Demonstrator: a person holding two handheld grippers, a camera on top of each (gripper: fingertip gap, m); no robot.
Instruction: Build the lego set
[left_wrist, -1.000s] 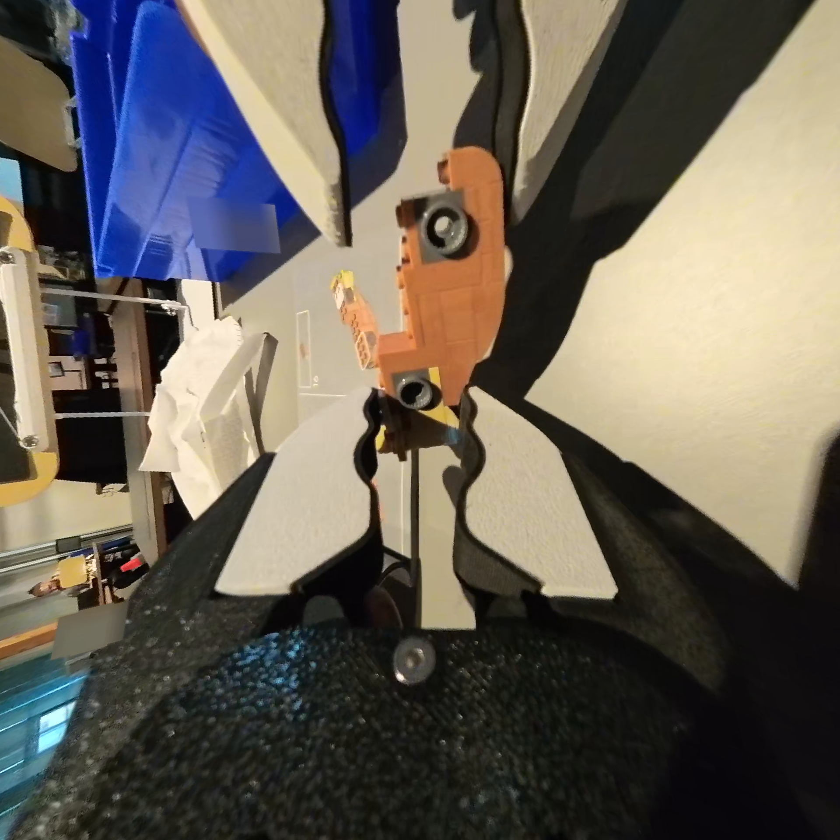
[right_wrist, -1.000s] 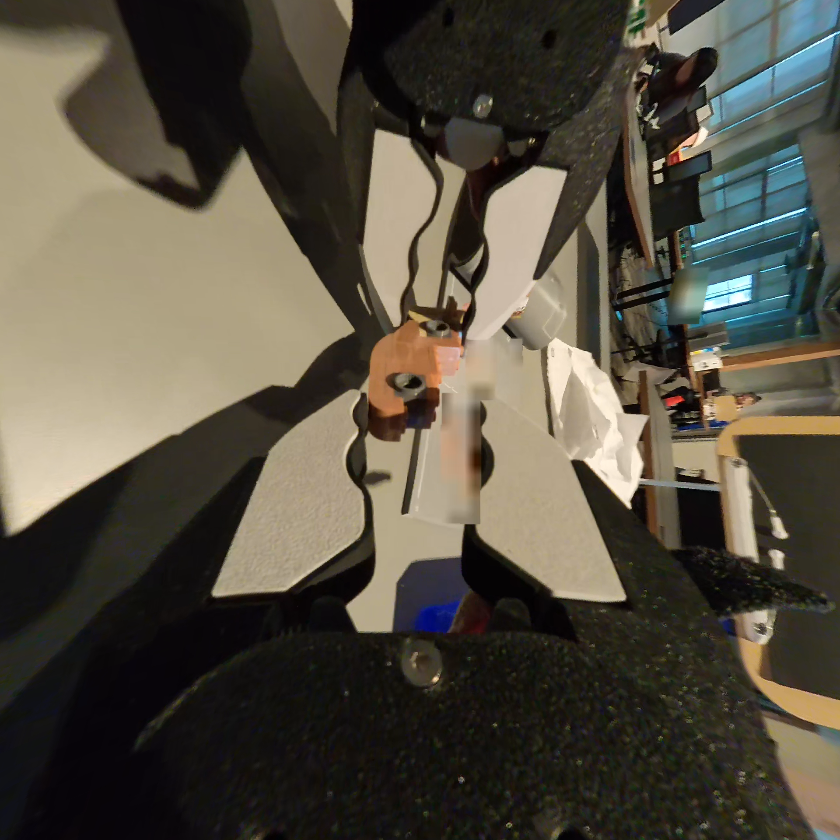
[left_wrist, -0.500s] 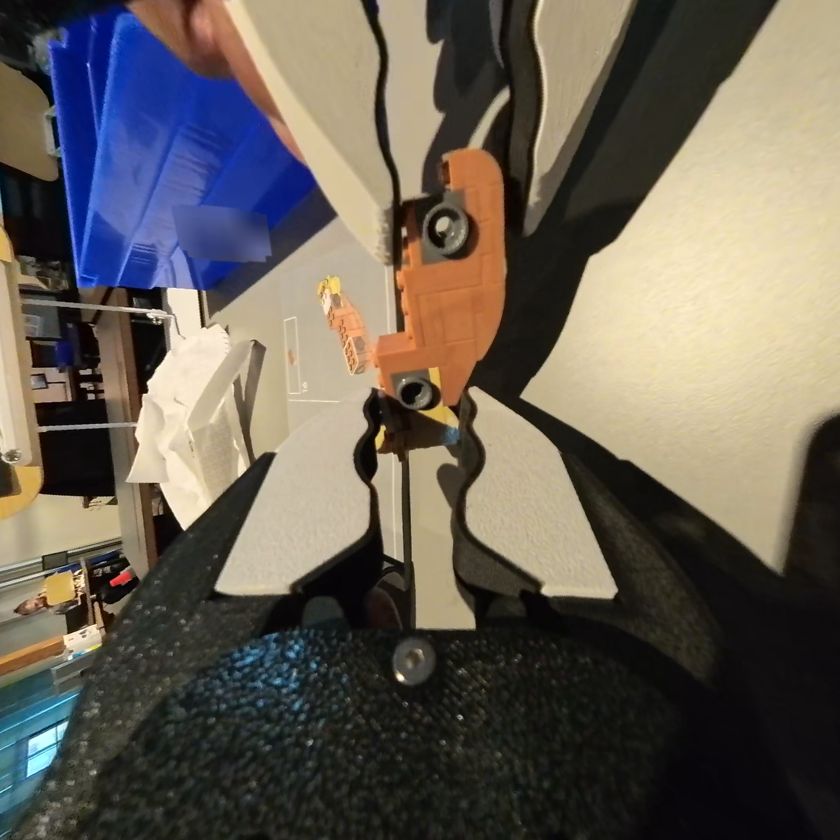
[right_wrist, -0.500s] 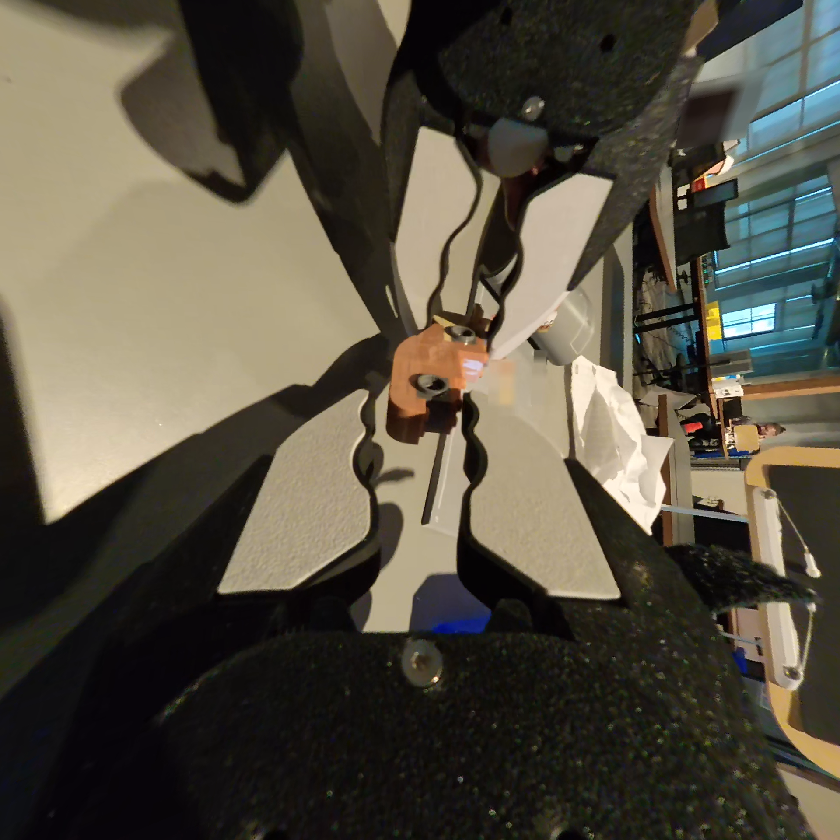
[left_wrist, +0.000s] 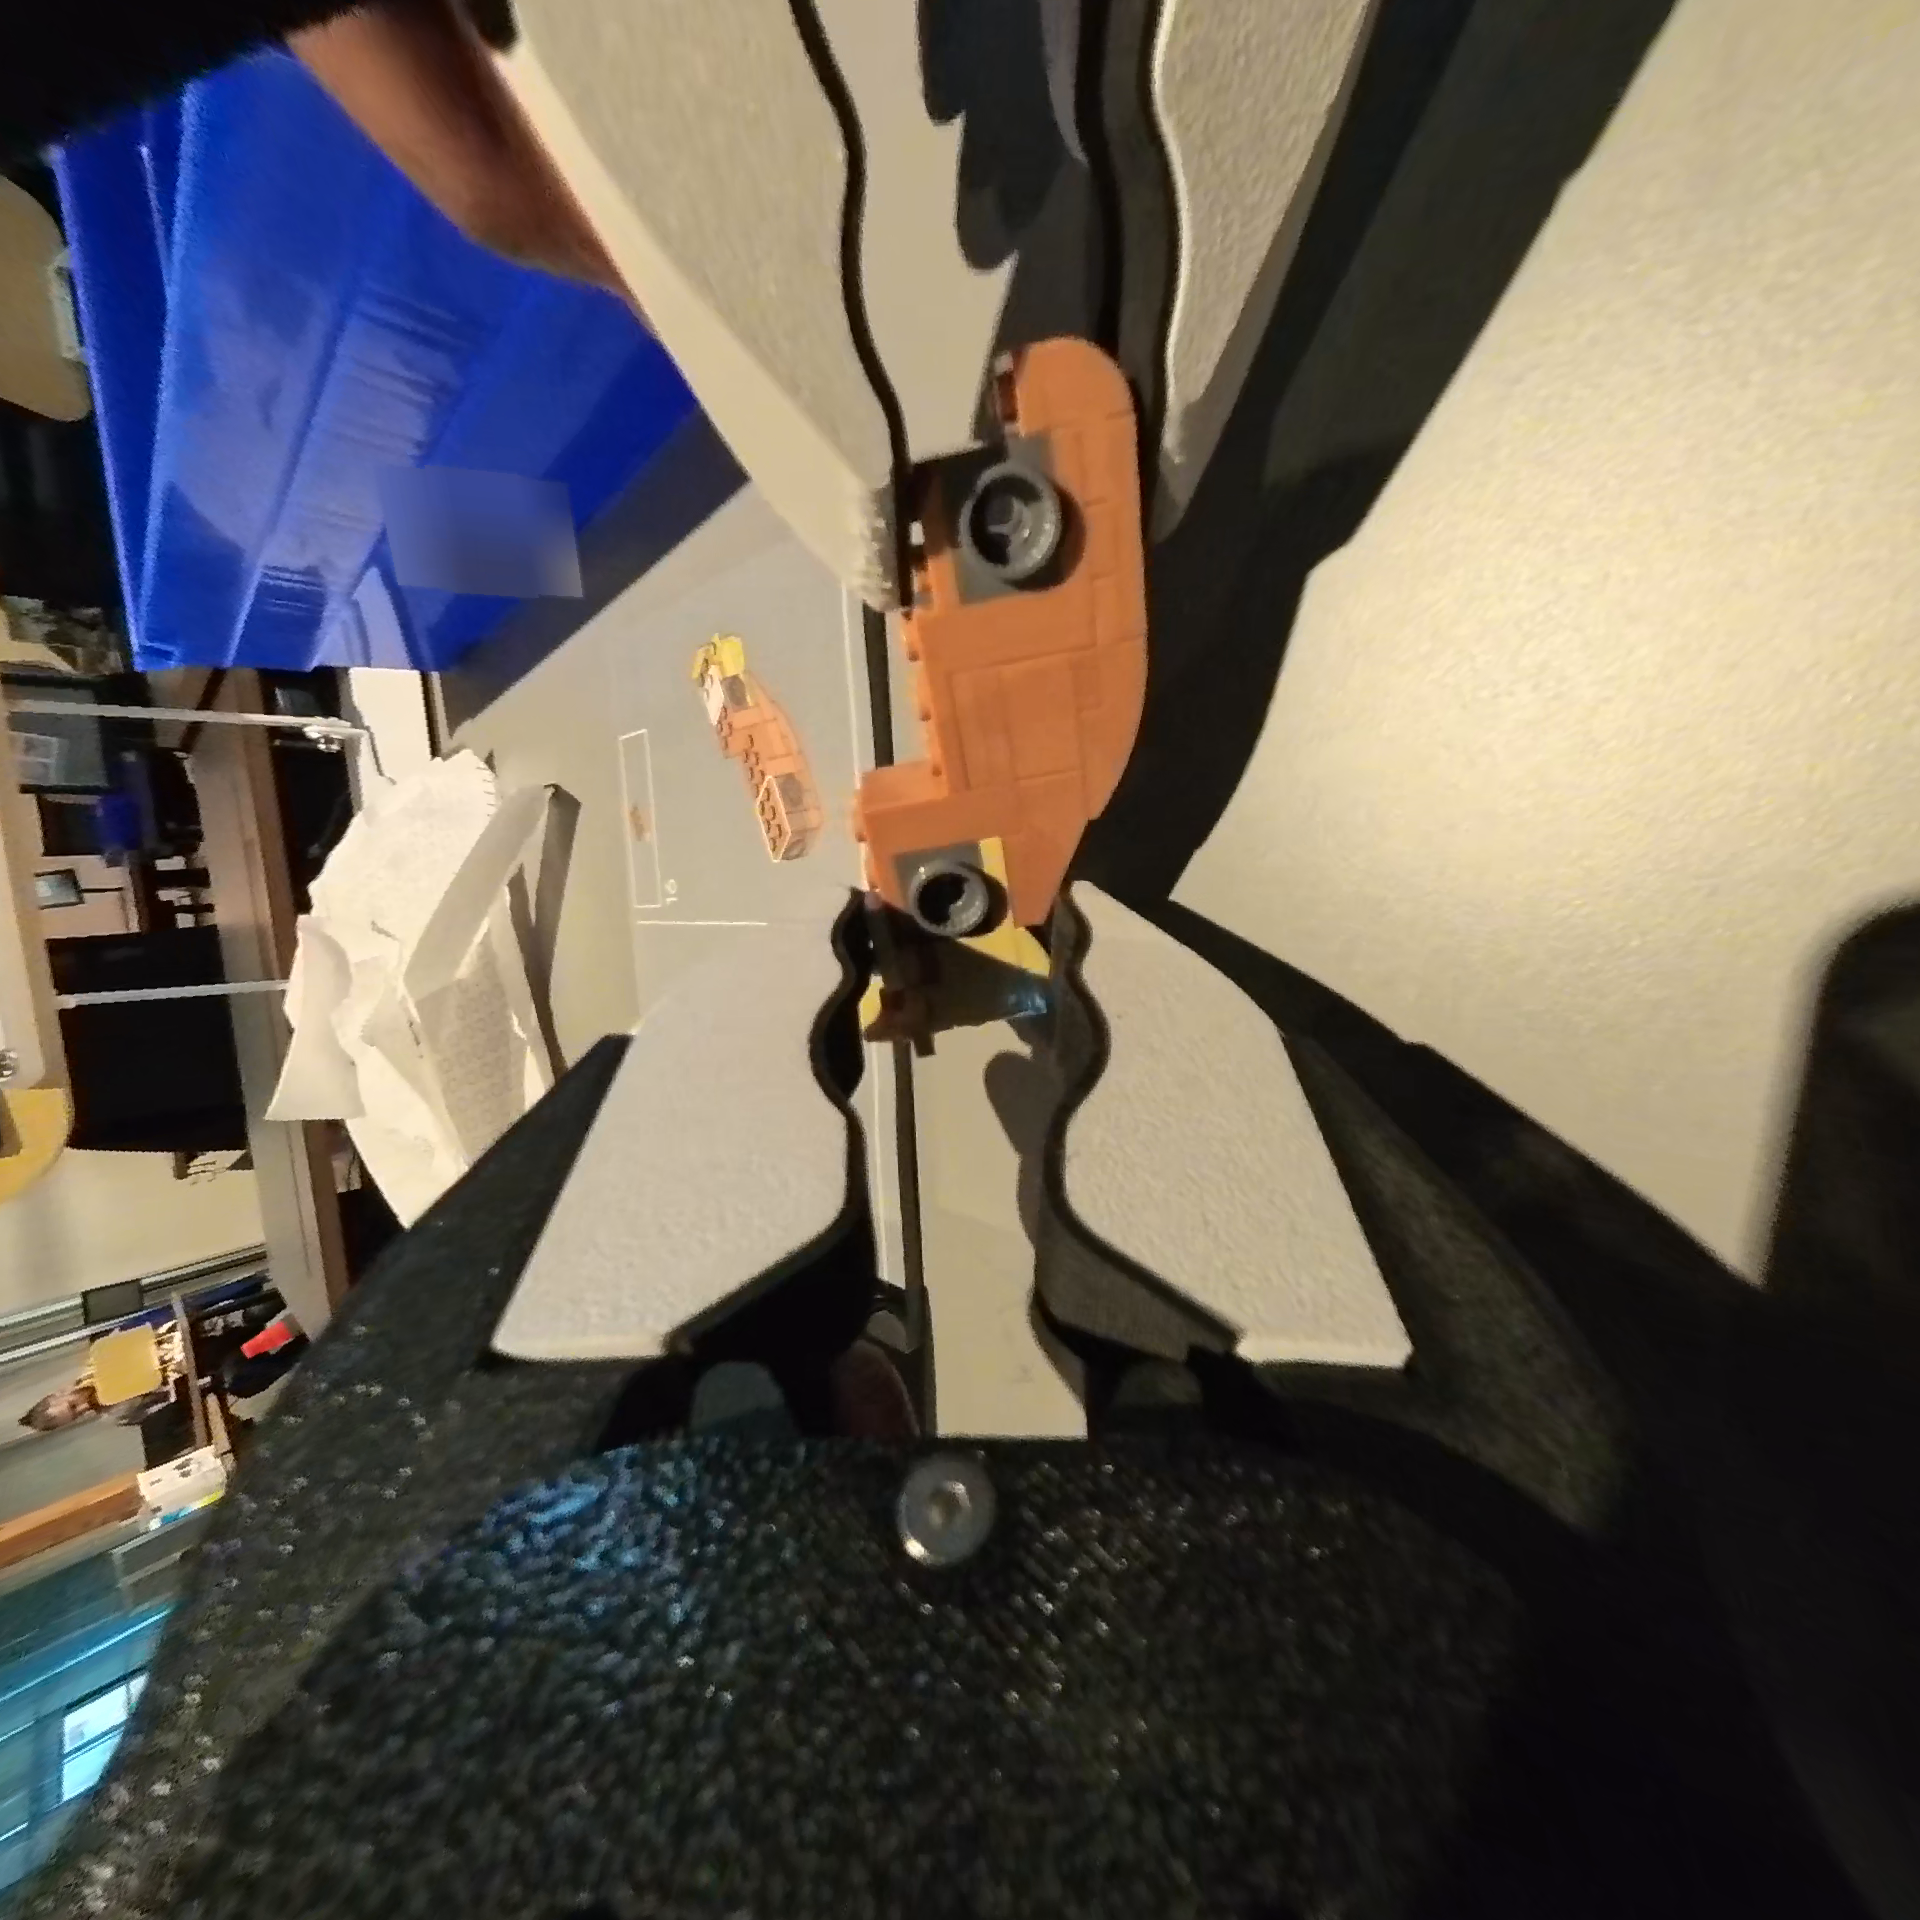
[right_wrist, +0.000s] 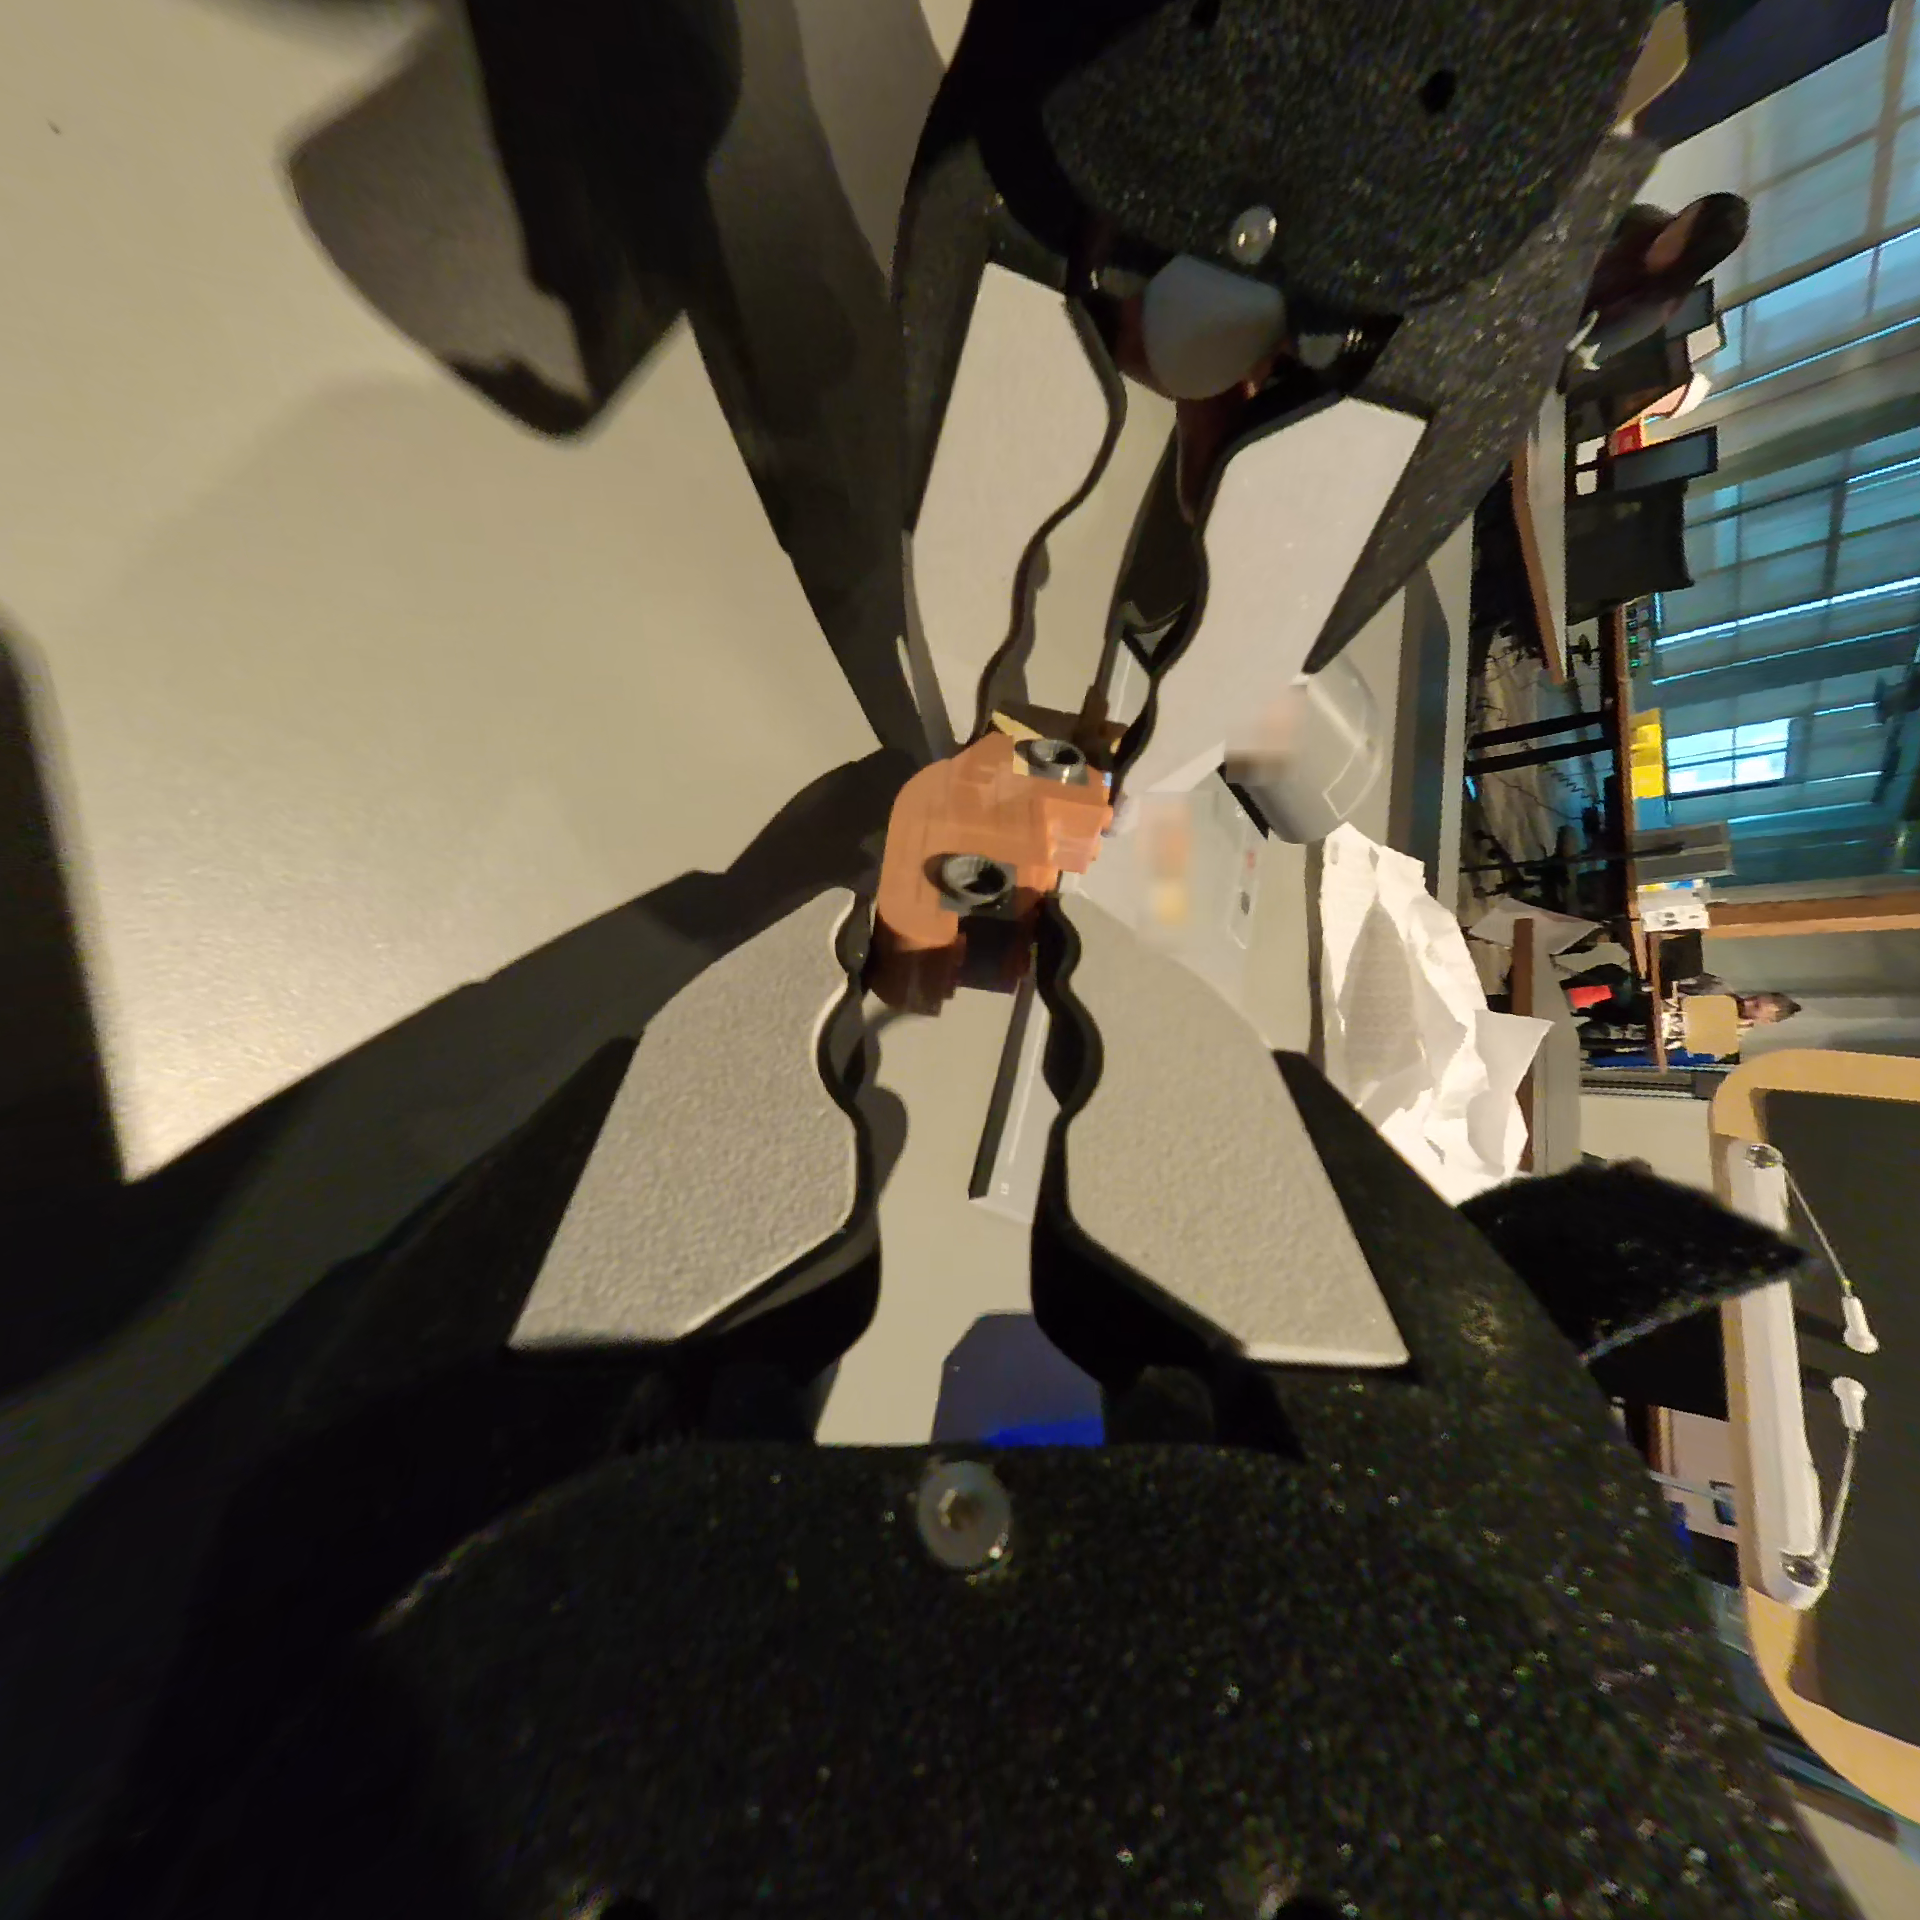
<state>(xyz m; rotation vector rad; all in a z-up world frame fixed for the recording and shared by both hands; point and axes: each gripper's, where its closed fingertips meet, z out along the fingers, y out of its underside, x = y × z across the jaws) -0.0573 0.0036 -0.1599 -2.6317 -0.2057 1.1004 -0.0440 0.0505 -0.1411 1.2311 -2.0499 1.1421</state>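
An orange lego build (left_wrist: 1029, 675) with two grey round studs is held in the air between both grippers, above the pale table (left_wrist: 1558, 520). My left gripper (left_wrist: 956, 935) is shut on its near end, where yellow and brown pieces sit. My right gripper (left_wrist: 1023, 468) comes in from the top of the left wrist view, and its fingers press on the far end. In the right wrist view my right gripper (right_wrist: 951, 935) is shut on the brown end of the build (right_wrist: 977, 842), and my left gripper (right_wrist: 1060, 727) holds the other end.
A second small orange and yellow lego piece (left_wrist: 758, 748) lies on the table beyond the build. A blue bin (left_wrist: 364, 395) stands at the upper left. A crumpled white bag (left_wrist: 405, 987) lies at the table's edge. A clear container (right_wrist: 1320, 758) stands near the bag (right_wrist: 1403, 1008). The tips of one gripper are about 5 centimetres away from the tips of the other.
My right gripper moved in toward the build and closed on its far end; a second ago its fingers stood apart from it. My left gripper kept its hold.
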